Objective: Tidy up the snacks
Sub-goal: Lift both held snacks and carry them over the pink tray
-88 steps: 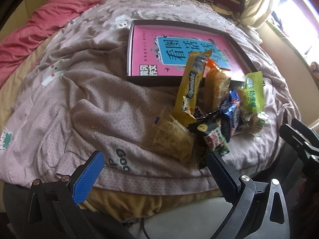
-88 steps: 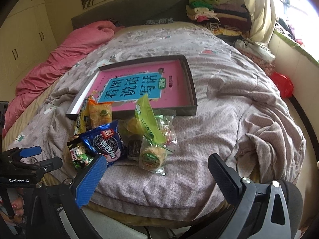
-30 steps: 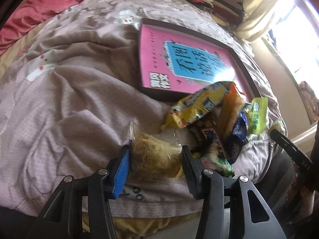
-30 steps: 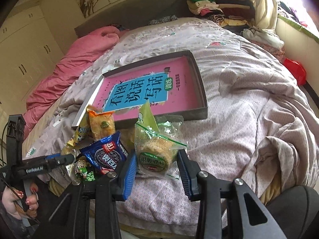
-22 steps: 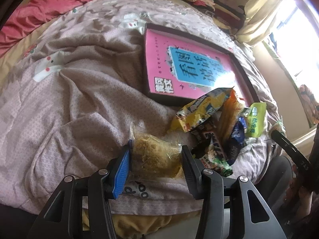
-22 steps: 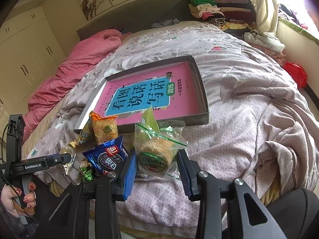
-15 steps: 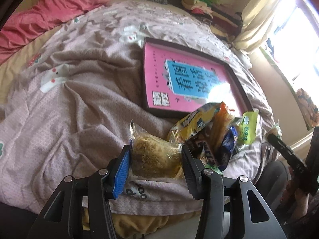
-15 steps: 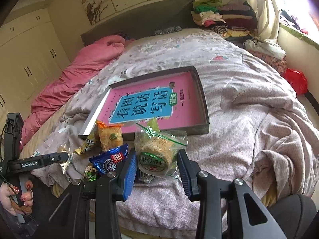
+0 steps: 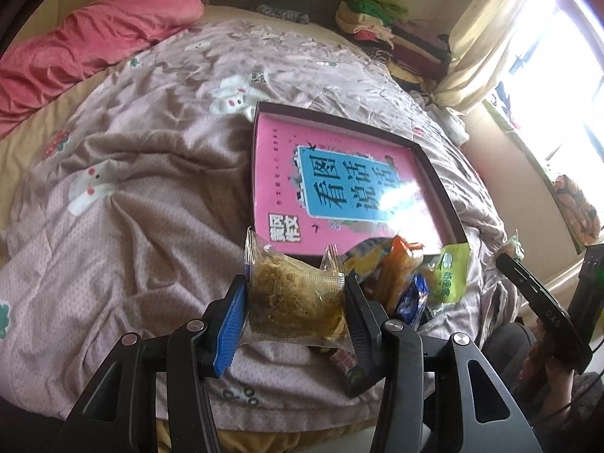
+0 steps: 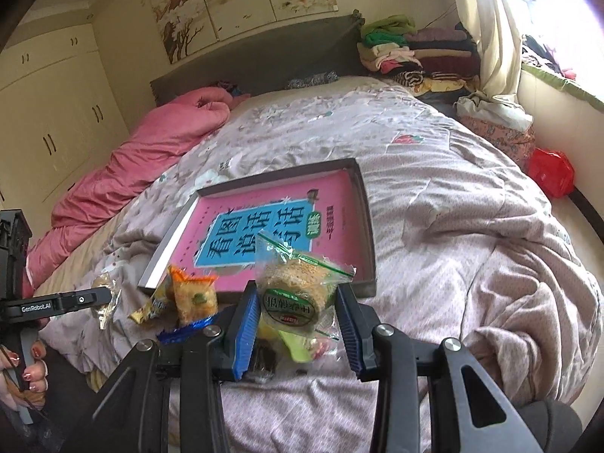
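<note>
Snacks are what we are sorting, and two are already in hand: our left hand-held gripper [image 9: 296, 304] is clamped on a clear packet of golden floss cake [image 9: 296, 298], and our right hand-held gripper [image 10: 298, 313] is closed on a round rice-crisp packet with a green label [image 10: 292, 294]. Both packets are pinched between the pads and appear to hang clear of the quilt [image 9: 132, 207]

The rest of the pile [image 9: 407, 279] lies on the bed at about three o'clock of the left packet, touching the near edge of the box [image 9: 438, 185]. That shallow dark-rimmed box, lined with a pink printed sheet, sits at twelve o'clock from both grippers and holds no snacks yet. In the right view an orange packet [image 10: 194, 298] and a blue wrapper [image 10: 185, 330] lie at nine o'clock of the held packet

We judge this to be the carrying step, just after pick-up. The next move calls for bringing each packet forward over the box rim, lowering it onto the pink sheet well apart from the other, and letting go only once it rests flat
</note>
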`<state>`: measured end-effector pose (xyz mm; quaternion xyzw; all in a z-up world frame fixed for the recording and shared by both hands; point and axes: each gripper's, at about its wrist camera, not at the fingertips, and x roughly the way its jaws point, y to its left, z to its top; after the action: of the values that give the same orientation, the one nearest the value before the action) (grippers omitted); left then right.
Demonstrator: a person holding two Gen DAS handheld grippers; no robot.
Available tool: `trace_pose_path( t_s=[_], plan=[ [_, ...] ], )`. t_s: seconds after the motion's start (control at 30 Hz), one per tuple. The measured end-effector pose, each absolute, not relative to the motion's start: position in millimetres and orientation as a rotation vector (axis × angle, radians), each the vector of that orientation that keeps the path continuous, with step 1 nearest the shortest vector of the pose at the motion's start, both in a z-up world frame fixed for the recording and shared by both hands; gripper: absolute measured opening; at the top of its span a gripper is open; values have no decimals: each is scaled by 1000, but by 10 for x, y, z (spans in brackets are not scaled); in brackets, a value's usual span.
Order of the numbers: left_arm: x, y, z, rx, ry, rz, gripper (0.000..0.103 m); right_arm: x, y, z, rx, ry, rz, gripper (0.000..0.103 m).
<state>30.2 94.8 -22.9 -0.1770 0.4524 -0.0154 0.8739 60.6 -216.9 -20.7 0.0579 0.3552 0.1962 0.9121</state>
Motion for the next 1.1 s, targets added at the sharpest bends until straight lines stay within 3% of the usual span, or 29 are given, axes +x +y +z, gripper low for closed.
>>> trace_pose_path(
  t_s=[1.1],
  plan=[
    [1041,760,-295,-365,939,-60,51,1181,-2038,-238,112,759,399,40]
  ],
)
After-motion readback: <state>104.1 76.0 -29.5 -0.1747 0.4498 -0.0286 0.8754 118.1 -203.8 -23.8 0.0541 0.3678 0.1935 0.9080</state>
